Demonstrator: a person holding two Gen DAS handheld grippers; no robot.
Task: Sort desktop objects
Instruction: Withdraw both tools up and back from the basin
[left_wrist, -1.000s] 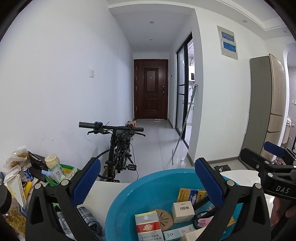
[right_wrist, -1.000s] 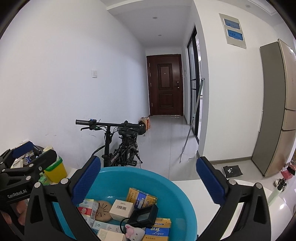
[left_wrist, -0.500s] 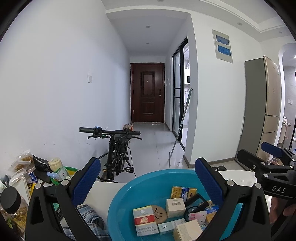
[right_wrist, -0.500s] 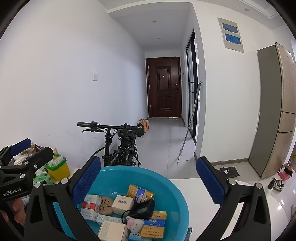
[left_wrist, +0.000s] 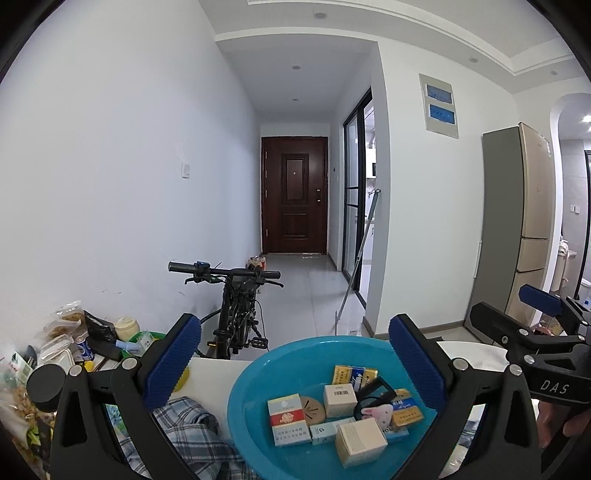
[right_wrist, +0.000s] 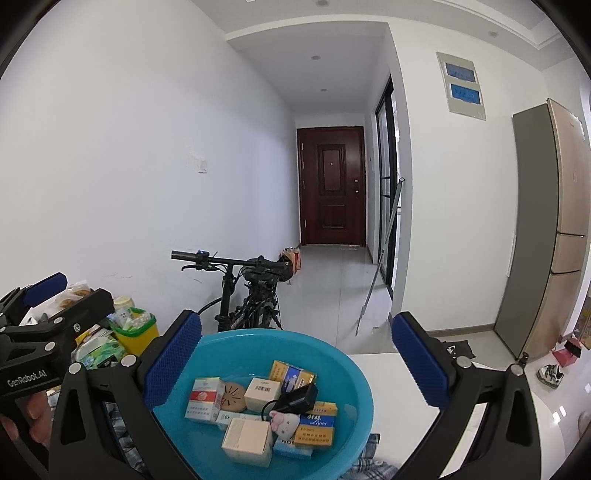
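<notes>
A blue plastic basin (left_wrist: 243, 391) (right_wrist: 354, 373) stands on a white table and holds several small boxes, among them a red and white box (left_wrist: 287, 417) (right_wrist: 202, 402), a beige carton (left_wrist: 360, 441) (right_wrist: 246, 439), a round wooden disc (right_wrist: 232, 396) and a small plush toy (right_wrist: 283, 421). My left gripper (left_wrist: 293, 367) is open and empty above the basin's near left side. My right gripper (right_wrist: 295, 365) is open and empty above the basin. Each gripper shows in the other's view, the right one (left_wrist: 532, 325) and the left one (right_wrist: 51, 306).
A plaid cloth (left_wrist: 192, 428) lies under the basin. Snack bags and jars (left_wrist: 62, 343) and a green tub (right_wrist: 135, 332) crowd the table's left. A bicycle (left_wrist: 236, 306) stands beyond the table's far edge. A fridge (right_wrist: 546, 229) is at the right.
Both grippers have risen and tilted down, so more of the basin's contents shows. Both stay open.
</notes>
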